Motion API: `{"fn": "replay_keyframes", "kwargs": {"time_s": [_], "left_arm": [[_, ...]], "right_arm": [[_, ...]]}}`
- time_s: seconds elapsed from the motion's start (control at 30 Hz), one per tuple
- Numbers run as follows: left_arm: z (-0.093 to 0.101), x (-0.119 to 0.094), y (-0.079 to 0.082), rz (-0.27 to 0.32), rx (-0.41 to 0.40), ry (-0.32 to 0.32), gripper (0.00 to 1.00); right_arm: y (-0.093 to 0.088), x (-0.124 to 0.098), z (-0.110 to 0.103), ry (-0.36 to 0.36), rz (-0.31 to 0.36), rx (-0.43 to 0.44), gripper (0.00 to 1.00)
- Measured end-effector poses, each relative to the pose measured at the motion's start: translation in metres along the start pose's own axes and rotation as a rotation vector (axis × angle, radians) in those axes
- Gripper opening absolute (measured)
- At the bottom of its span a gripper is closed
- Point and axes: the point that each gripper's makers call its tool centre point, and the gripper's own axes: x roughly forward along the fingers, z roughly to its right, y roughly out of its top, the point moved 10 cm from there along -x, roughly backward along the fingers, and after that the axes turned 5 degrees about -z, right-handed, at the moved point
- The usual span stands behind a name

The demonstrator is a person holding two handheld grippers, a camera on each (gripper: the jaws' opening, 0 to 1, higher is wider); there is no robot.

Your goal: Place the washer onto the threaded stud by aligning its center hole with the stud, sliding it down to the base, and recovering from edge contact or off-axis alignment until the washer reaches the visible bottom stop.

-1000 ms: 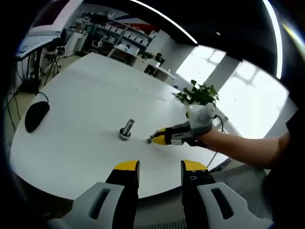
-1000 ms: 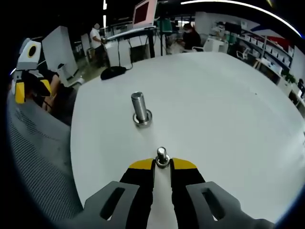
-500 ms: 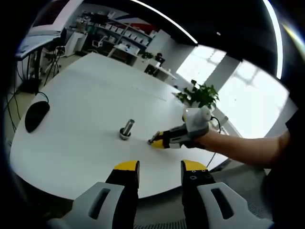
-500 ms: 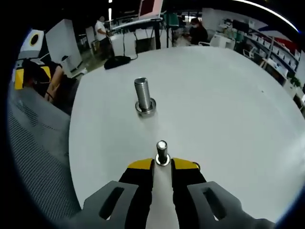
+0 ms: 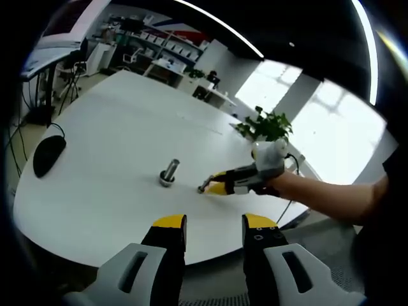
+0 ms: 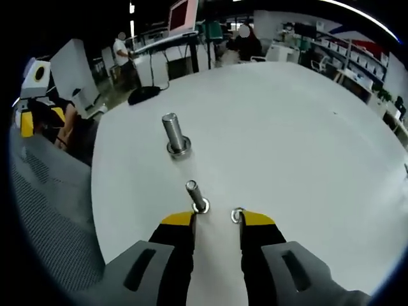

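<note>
Right gripper [image 6: 218, 220]: jaws spread, nothing between them, tips low over the near part of the white table [image 6: 306, 127]; the left gripper view shows it reaching in from the right [image 5: 205, 187], held by a person's hand. Left gripper [image 5: 213, 223]: jaws spread and empty, hanging at the near edge of the table, well apart from the work. Washer [image 6: 237, 215]: a small metal ring, as we read it, lying on the table just inside the right jaw's tip; we cannot tell whether the two touch. Small stud [image 6: 195, 194]: standing on its base just beyond the left jaw's tip, leaning a little to the left. Large stud [image 6: 172, 132]: upright farther off and to the left, with a ring round its foot. Which stud is meant we cannot tell. Mouse [image 5: 48, 155] at the far left; plant [image 5: 264, 126] beyond the table. Hazards, in our judgement: a thin ring lying flat gives the jaws little to bite, so it may skid off or flip; closing here could knock the small stud over; and a ring carried tilted may catch on the threads instead of sliding down to the base.
</note>
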Motion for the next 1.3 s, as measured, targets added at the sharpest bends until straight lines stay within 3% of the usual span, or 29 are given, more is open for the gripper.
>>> {"fn": "replay_keyframes", "kwargs": {"time_s": [0.5, 1.1, 1.3], "left_arm": [[0.0, 0.0, -0.001, 0.0, 0.002, 0.002, 0.32], [0.0, 0.0, -0.001, -0.007, 0.004, -0.002, 0.32], [0.001, 0.001, 0.0, -0.005, 0.002, -0.003, 0.32]], "right_arm": [[-0.021, -0.008, 0.021, -0.076, -0.026, 0.045, 0.27], [-0.034, -0.003, 0.024, -0.08, -0.056, 0.07, 0.26], [-0.035, -0.003, 0.026, -0.09, -0.027, 0.065, 0.26]]}}
